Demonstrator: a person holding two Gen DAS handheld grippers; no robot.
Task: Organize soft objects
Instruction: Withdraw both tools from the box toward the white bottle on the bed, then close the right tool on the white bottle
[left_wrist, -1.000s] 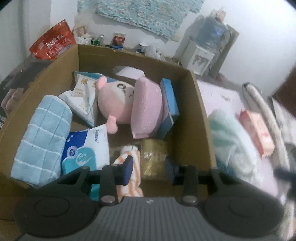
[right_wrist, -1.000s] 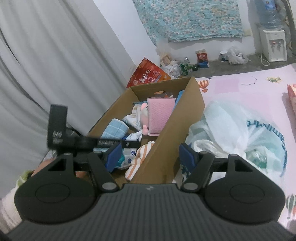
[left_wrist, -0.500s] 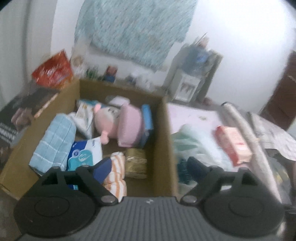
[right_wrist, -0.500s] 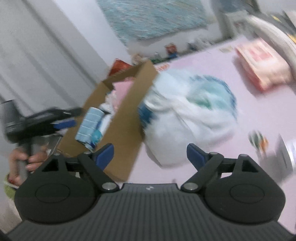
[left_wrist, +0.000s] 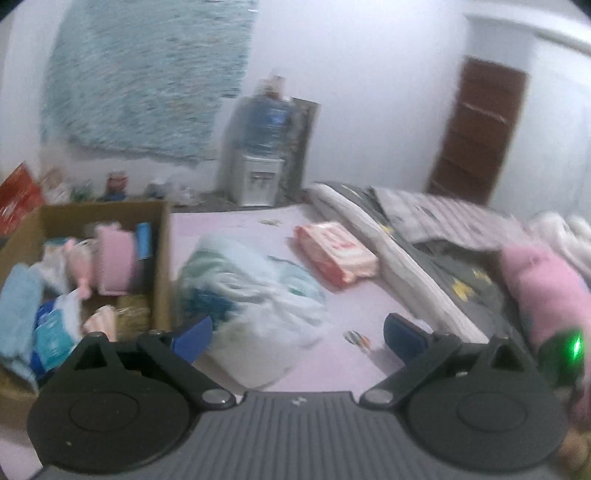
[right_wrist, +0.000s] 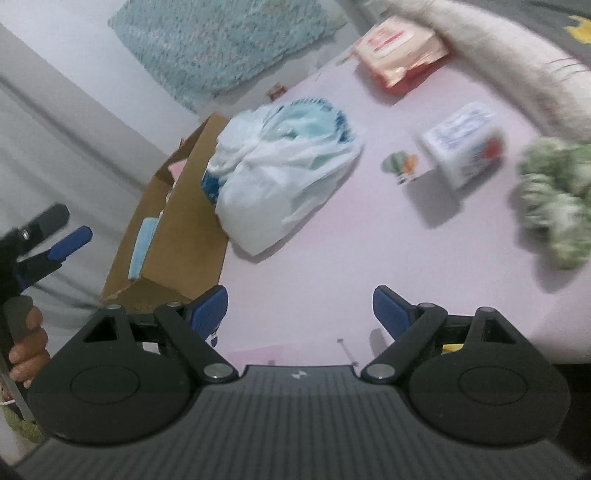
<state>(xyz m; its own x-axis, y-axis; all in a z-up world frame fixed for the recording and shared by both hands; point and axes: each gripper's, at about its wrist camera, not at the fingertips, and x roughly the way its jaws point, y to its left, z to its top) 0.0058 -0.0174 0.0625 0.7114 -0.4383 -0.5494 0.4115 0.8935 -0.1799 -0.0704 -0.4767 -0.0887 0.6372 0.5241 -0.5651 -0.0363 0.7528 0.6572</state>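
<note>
Two hand-held grippers (left_wrist: 297, 334) (right_wrist: 299, 306) apart, bag (right_wrist: 280, 177) touching box (right_wrist: 184, 218) edge, prob.

The open brown cardboard box (left_wrist: 162, 258) stands at the left on the pale pink mat (left_wrist: 332, 362), soft things inside — the knotted white plastic bag (right_wrist: 280, 177) touches its right wall, the flat pink-and-white wrapped pack (left_wrist: 336, 254) lies beyond, apart.

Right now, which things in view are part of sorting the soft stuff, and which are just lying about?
Job:
- cardboard box
- white plastic bag
- pink tissue pack
- small white pack
- green fluffy item
- pink plush
- left gripper, opening, empty
- right gripper, open, empty

Lying about:
- water dispenser
- wall cloth
- door
</note>
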